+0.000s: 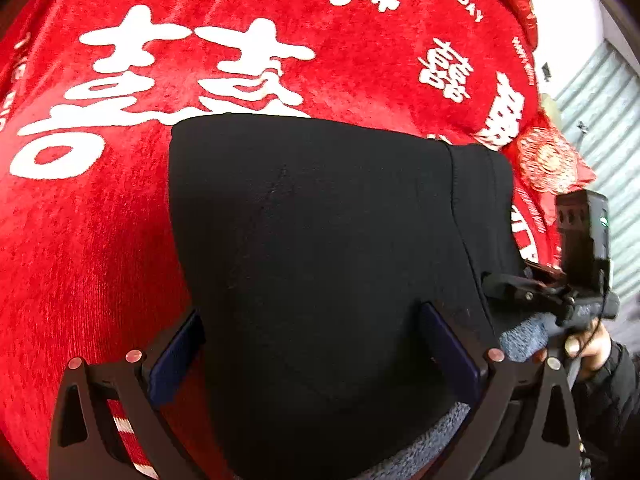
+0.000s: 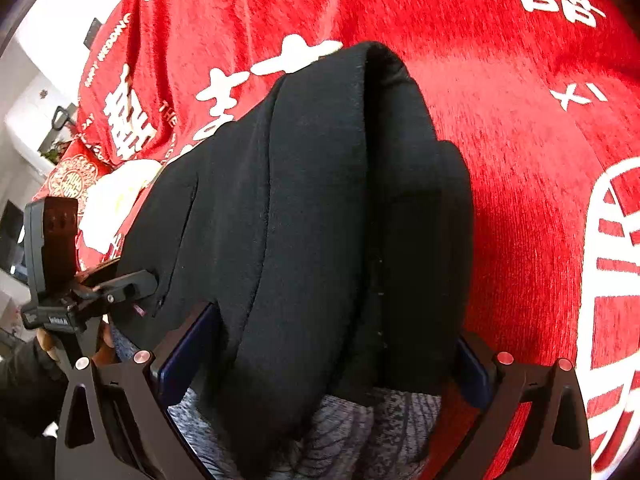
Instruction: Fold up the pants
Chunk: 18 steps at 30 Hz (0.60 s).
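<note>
Black pants [image 1: 312, 232] with a grey fleece lining lie folded into a thick pad on a red blanket [image 1: 100, 240]. My left gripper [image 1: 312, 340] stands wide open over the near edge of the pad, one finger on each side. In the right wrist view the pants [image 2: 320, 220] show stacked layers and grey lining [image 2: 352, 432] at the near edge. My right gripper [image 2: 336, 344] is also wide open, its fingers straddling the right end of the pad. Each gripper shows in the other's view: the right one [image 1: 560, 292], the left one [image 2: 92, 288].
The red blanket [image 2: 520, 160] with white characters covers the whole surface. A red embroidered pillow [image 1: 548, 160] lies at the far right edge. A corrugated grey wall [image 1: 600, 112] and white furniture [image 2: 28, 128] stand beyond the bed.
</note>
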Tool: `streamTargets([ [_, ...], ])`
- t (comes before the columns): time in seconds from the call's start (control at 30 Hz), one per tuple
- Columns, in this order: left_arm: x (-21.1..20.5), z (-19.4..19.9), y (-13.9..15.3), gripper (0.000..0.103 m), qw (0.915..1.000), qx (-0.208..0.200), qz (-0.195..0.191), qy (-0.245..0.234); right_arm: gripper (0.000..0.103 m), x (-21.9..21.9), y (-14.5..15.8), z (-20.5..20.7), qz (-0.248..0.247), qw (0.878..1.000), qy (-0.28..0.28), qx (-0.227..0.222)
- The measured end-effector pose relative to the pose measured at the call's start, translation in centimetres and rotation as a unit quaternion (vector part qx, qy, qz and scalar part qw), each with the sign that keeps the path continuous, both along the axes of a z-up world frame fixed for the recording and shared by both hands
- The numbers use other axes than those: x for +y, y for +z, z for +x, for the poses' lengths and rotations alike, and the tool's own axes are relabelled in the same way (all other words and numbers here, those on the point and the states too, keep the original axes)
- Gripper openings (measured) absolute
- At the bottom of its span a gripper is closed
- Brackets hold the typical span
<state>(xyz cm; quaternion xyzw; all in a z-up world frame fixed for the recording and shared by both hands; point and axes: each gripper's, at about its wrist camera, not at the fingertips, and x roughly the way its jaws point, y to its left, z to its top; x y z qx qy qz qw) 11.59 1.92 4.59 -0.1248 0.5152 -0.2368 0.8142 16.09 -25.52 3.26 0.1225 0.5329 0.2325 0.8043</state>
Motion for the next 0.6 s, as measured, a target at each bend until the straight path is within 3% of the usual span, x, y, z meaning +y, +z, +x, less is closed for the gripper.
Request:
streamTargets([
  [0.13,1.3,0.0,-0.2,0.103,0.9992,0.005,-0.039,-0.011,0.103,0.1,-0.1,0.1,0.005,1.0,0.003,0.007],
  [0.27,-1.2,0.1,0.2,0.101,0.9999,0.005,0.009,0.007,0.103,0.1,-0.2,0.1,0.005,1.0,-0.007,0.002],
  [0.33,-1.7,-0.2,1.3,0.082,0.9995,-0.006,0.024,0.017,0.103,1.2,0.4,-0.1,0.004,1.0,0.004,-0.002],
  [0.37,-1.5,-0.3,1.6,0.076,0.9994,-0.01,0.024,0.022,0.096,1.7,0.9,-0.4,-0.004,1.0,0.011,-0.01],
  [0.4,-1.0,-0.2,2.0,0.063,0.9995,-0.01,0.016,0.027,0.085,2.1,1.3,-0.6,-0.016,1.0,0.016,-0.019],
  [0.43,-0.6,-0.1,2.2,0.055,0.9995,-0.005,0.005,0.031,0.081,2.0,1.6,-0.7,-0.02,0.999,0.014,-0.023],
  [0.5,0.0,0.2,2.6,0.05,0.9995,0.002,-0.011,0.029,0.064,1.2,1.9,-0.7,-0.002,1.0,0.001,-0.019],
  [0.6,-0.8,0.0,3.0,0.048,0.9997,-0.006,0.017,0.017,0.055,1.7,2.8,-0.8,-0.014,0.999,0.02,-0.026],
])
